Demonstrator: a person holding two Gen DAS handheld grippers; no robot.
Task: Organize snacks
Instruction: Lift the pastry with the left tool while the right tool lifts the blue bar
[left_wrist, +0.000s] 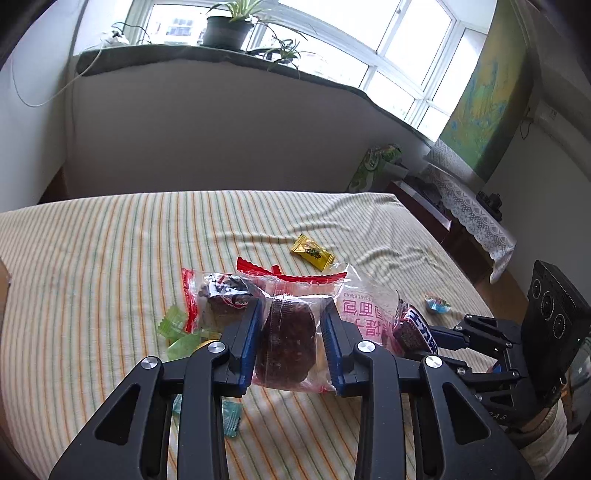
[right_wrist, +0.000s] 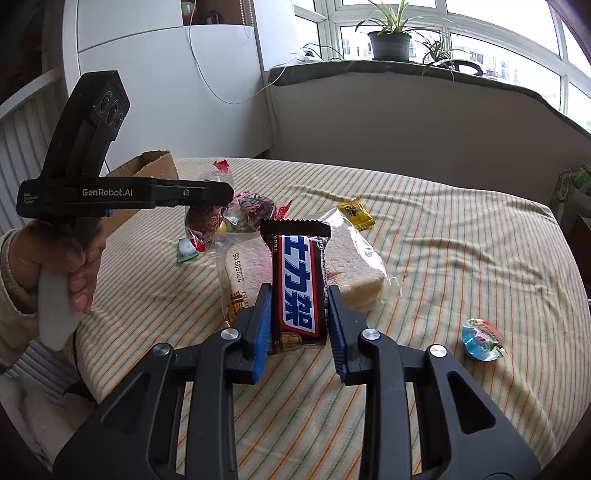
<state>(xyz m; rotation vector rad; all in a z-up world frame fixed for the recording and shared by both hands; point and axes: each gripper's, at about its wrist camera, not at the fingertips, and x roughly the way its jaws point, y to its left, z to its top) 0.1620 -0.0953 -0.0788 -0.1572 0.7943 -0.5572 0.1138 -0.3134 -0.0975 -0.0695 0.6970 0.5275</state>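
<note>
My left gripper (left_wrist: 291, 332) is shut on a clear packet with a dark brown cake (left_wrist: 286, 343), held just above the striped cloth. A second dark cake packet (left_wrist: 218, 295) lies behind it to the left. My right gripper (right_wrist: 299, 317) is shut on a brown chocolate bar (right_wrist: 299, 284) with a blue and white label, held upright. Behind the bar lies a bag of sliced toast bread (right_wrist: 354, 266), which also shows in the left wrist view (left_wrist: 365, 306). The left gripper shows in the right wrist view (right_wrist: 207, 195) over the cake packets (right_wrist: 236, 214).
A yellow candy (left_wrist: 312, 253) lies farther back on the striped cloth (left_wrist: 110, 258). A blue jelly cup (right_wrist: 482, 339) sits at the right. Green wrappers (left_wrist: 173, 328) lie at the left. A cardboard box (right_wrist: 147, 173) stands at the table's far left corner.
</note>
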